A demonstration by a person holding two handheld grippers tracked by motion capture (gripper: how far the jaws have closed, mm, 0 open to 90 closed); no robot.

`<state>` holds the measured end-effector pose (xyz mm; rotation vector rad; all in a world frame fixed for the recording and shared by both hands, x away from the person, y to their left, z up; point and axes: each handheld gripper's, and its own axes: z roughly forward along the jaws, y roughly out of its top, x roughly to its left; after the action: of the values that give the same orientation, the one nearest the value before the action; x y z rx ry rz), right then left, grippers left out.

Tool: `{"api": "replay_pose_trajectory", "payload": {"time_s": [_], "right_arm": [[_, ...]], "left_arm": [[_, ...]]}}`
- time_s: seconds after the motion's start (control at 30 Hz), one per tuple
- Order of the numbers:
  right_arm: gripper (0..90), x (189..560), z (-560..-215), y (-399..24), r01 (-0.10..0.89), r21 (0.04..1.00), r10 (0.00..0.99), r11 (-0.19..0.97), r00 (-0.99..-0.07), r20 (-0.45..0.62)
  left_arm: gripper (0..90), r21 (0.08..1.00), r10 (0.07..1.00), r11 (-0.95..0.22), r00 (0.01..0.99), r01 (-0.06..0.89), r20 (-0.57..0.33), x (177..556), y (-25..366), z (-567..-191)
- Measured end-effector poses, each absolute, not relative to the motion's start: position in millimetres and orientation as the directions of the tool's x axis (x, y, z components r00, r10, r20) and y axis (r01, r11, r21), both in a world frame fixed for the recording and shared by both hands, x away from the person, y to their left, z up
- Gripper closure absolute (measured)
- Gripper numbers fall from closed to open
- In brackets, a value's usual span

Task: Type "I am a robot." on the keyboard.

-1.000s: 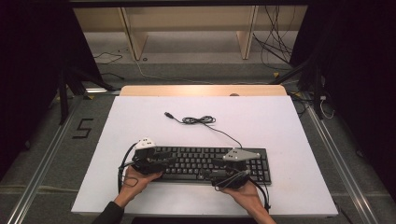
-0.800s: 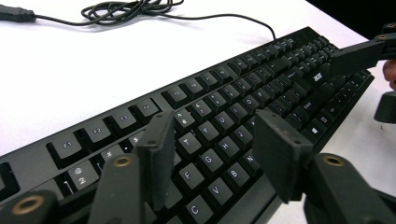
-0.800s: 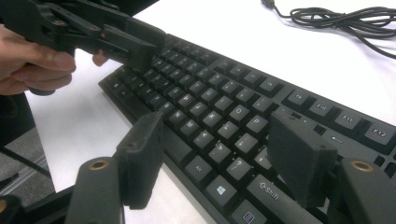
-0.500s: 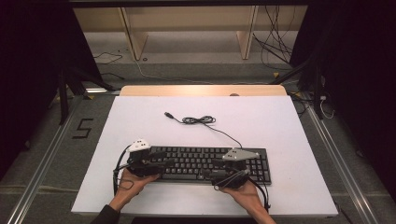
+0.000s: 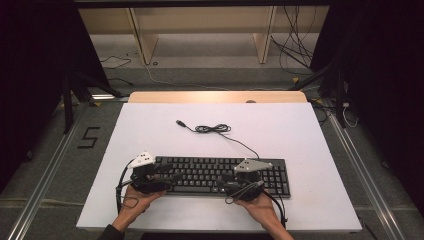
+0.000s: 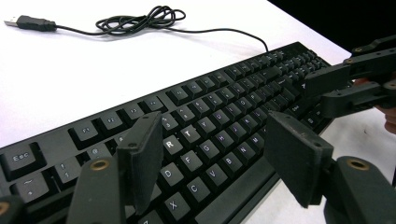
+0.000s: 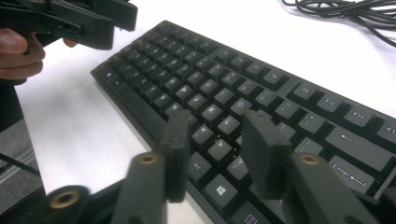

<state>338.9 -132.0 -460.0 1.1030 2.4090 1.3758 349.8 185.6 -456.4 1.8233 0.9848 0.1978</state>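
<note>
A black keyboard (image 5: 220, 174) lies along the near side of the white table (image 5: 300, 125). Its cable (image 5: 212, 128) runs back to a loose coil and a USB plug (image 5: 181, 122). My left gripper (image 5: 171, 178) hovers over the keyboard's left end, pointing right. In the left gripper view its jaws (image 6: 219, 158) stand wide over the letter keys (image 6: 187, 135) with nothing between them; they have just been opening. My right gripper (image 5: 226, 181) points left over the right half. Its jaws (image 7: 219, 149) have just been closing above the keys (image 7: 219, 126) and grip nothing.
Each gripper view shows the other gripper farther off: the right gripper (image 6: 345, 84) and the left gripper (image 7: 93, 18) held by a hand. Cables (image 5: 295, 55) trail over the floor behind the table near wooden shelf legs (image 5: 142, 40). A "5" mark (image 5: 89, 137) is on the floor at left.
The left gripper has drifted a little to the left and toward the person along the keyboard's end. The right hand has kept its place.
</note>
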Motion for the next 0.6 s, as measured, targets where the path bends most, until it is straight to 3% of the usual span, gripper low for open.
{"api": "replay_pose_trajectory", "payload": {"time_s": [0.27,0.6], "right_arm": [[77.3,343.2,-465.1,-125.8,0.525,0.782,0.661,0.335,-0.722,0.202],[85.4,346.2,-470.8,-121.7,0.534,0.765,0.662,0.36,-0.724,0.194]], "left_arm": [[35.2,0.849,0.69,-0.146,0.667,0.508,-0.281,338.8,190.8,-455.3],[30.7,0.866,0.684,-0.163,0.686,0.474,-0.247,325.8,195.8,-457.4]]}}
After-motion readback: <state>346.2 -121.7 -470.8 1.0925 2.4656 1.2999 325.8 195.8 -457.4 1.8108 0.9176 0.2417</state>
